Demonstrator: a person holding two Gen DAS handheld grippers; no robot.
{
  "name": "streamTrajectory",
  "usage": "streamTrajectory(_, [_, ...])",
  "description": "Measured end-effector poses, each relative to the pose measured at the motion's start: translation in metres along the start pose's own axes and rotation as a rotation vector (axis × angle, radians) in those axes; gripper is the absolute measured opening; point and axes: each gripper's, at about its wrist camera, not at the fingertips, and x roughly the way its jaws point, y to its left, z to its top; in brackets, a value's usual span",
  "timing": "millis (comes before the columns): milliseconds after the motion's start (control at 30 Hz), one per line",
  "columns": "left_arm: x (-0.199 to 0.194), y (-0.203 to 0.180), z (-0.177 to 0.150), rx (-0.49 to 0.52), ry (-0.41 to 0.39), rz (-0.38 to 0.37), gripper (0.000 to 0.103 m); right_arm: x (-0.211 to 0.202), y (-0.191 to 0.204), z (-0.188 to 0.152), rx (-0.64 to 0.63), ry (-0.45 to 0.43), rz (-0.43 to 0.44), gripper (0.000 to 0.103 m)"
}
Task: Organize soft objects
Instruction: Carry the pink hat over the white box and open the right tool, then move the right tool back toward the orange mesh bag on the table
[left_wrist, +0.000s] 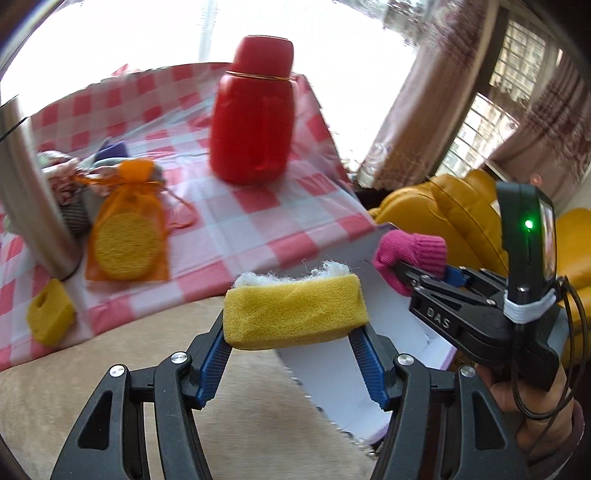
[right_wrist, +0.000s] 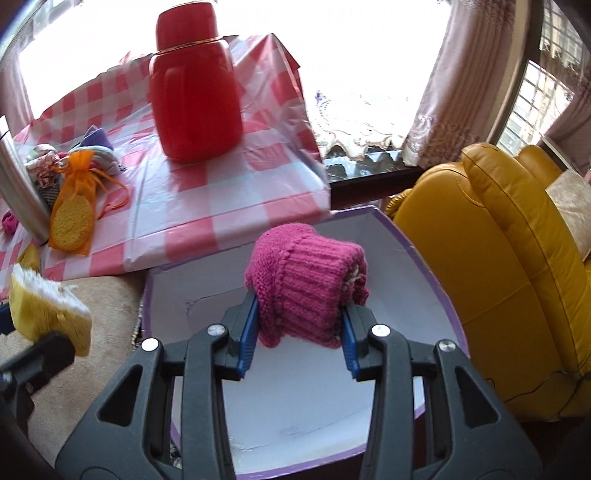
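You are holding the sponge (left_wrist: 295, 314) in the left gripper (left_wrist: 291, 354), its fingers pinching the two short ends so the block is bowing slightly between the blue pads. It is hanging in the air past the table edge, over the beige carpet and the near rim of the box (right_wrist: 295, 424), not yet inside. It is a yellow foam block with a fluffy white layer on top. Judge it as very light and squashy: it is giving under the pads, so a grip across the full width, as you are doing, should stop it from twisting out.

To the right, you are carrying the glove (right_wrist: 306, 288) in the right gripper (right_wrist: 299, 332), its fingers clamping the folded knit from both sides. It is hovering above the white floor of the purple-edged box, which looks empty under it. The glove is pink ribbed wool, bunched, with a pale lining showing at the cuff. It looks light, limp and grippy, but floppy, so take it by the thick folded middle or loose ends will be dangling and snagging the rim.

On the checked table (left_wrist: 258, 206), an orange pouch (left_wrist: 127, 229) and a second sponge piece (left_wrist: 50, 317) are waiting, far left.
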Motion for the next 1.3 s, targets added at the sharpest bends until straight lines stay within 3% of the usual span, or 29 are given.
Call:
streamTrajectory(100, [0.002,-0.018,-0.001,0.035,0.010,-0.028,0.063,0.001,-0.010,-0.001,0.020,0.004,-0.015,0.045])
streamTrajectory(233, [0.007,-0.030,-0.001,0.064,0.029,-0.048,0.068,-0.001,-0.017,-0.002,0.044,-0.004,-0.035,0.077])
streamTrajectory(333, [0.007,-0.035,-0.003,0.079,0.029,-0.040,0.082,-0.003,-0.015,-0.002,0.032,-0.013,-0.038,0.077])
streamTrajectory(567, [0.005,-0.028,-0.003,0.084,0.022,0.050,0.083,-0.004,0.000,-0.003,-0.003,-0.007,-0.013,0.079])
streamTrajectory(867, [-0.009,0.013,-0.001,0.023,-0.018,0.185,0.083,-0.009,0.036,0.002,-0.071,-0.010,0.026,0.085])
streamTrajectory(1300, [-0.028,0.080,-0.001,-0.117,-0.042,0.260,0.083,-0.014,0.109,0.011,-0.206,-0.007,0.087,0.086])
